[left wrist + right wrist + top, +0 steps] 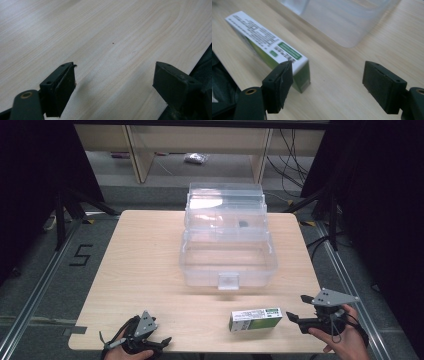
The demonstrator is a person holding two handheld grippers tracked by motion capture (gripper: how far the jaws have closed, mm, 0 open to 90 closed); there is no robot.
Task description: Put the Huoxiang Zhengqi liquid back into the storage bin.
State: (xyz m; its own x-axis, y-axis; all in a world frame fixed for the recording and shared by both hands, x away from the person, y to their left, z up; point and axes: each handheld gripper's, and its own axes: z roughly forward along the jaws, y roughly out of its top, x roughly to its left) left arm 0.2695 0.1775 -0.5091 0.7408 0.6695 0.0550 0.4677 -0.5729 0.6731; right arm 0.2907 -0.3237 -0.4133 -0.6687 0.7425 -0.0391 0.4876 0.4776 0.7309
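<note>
My right tool [296,307], open and empty, must square up to the green-and-white cardboard box [255,318]; my left tool [150,343] waits open.

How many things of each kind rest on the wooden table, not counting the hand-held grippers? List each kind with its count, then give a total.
Clear plastic storage box with its lid open: 1
Green and white cardboard carton lying on its side: 1
Total: 2

Glossy cardboard carton [255,319] (printed), matt pale wood table [145,270]
</note>
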